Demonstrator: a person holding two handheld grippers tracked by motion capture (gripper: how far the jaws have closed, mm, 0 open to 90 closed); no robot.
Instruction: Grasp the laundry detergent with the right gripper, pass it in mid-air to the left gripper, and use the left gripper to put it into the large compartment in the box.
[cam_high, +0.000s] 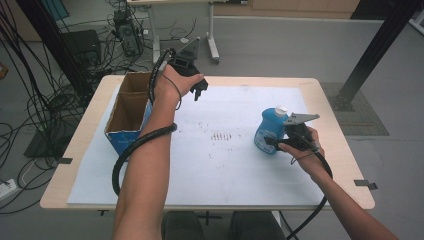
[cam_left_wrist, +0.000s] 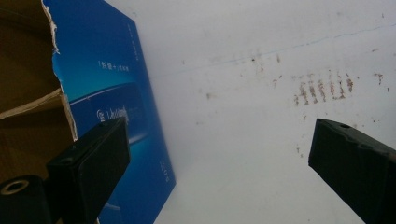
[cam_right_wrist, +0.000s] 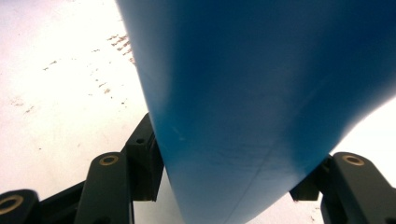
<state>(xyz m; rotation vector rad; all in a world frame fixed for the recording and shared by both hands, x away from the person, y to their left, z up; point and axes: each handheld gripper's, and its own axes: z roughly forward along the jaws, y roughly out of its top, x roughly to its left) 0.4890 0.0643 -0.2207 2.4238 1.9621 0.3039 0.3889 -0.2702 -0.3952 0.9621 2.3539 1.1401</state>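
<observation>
Right tool (cam_high: 274, 142) is clamped on the blue bottle (cam_high: 269, 131): in the right gripper view both jaws press against the bottle's (cam_right_wrist: 261, 93) sides, one on each flank, with its blue body running up between them. You've got that bottle at the right side of the counter (cam_high: 320, 90), over the white sheet (cam_high: 235, 170), roughly mid-depth, its white cap (cam_high: 281, 110) pointing up and toward the far edge; whether its base touches the sheet I can't tell. The tool comes at it from the right, your right hand (cam_high: 306, 145) just behind it, grey plate on top, cable trailing back over the near edge. Left tool (cam_high: 199, 91) is apart, nothing between the jaws: the left gripper view shows the two black jaws wide, with bare white sheet (cam_left_wrist: 243, 116) in the gap. Your left hand (cam_high: 175, 82) holds it near the far-left part of the counter, just right of the cardboard box (cam_high: 127, 117), jaws angled down toward the sheet. That box sits at the left side of the counter, open top, brown inside, split into two compartments, blue printed outer wall (cam_left_wrist: 112, 93) facing right; its torn top edge is visible in the left gripper view. Left tool isn't touching the box. A patch of small brownish marks (cam_high: 220, 136) sits on the sheet near the middle, between the two tools, left of the bottle. Bottle and box are well apart.
</observation>
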